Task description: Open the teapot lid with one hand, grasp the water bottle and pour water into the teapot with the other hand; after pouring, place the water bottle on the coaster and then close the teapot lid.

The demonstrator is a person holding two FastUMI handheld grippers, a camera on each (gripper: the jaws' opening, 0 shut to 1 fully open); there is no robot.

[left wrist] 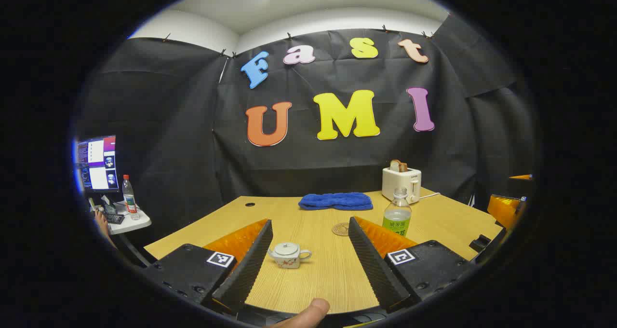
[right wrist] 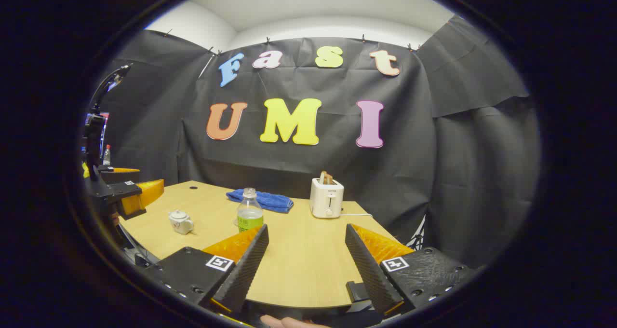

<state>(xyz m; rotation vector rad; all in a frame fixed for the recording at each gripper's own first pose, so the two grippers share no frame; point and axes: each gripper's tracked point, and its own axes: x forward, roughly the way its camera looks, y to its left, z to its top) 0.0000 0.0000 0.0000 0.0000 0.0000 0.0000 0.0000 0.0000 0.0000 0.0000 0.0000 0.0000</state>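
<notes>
A small white teapot [left wrist: 289, 255] with its lid on stands on the wooden table [left wrist: 308, 280], between and beyond the fingers of my left gripper [left wrist: 309, 221], which is open and holds nothing. A round coaster [left wrist: 340, 229] lies farther back. Right of it stands a clear water bottle [left wrist: 397, 217] with a green label and no cap. In the right gripper view the teapot [right wrist: 181, 222] and bottle [right wrist: 249, 211] are to the front left of my right gripper [right wrist: 306, 227], open and empty above the table's near edge. The left gripper [right wrist: 130, 193] hangs at the far left.
A blue towel [left wrist: 336, 201] lies folded at the back of the table. A white toaster [left wrist: 401, 182] with bread in it stands at the back right. Off to the left, a side table [left wrist: 127, 222] carries a monitor and another bottle. A thumb [left wrist: 308, 313] shows at the bottom edge.
</notes>
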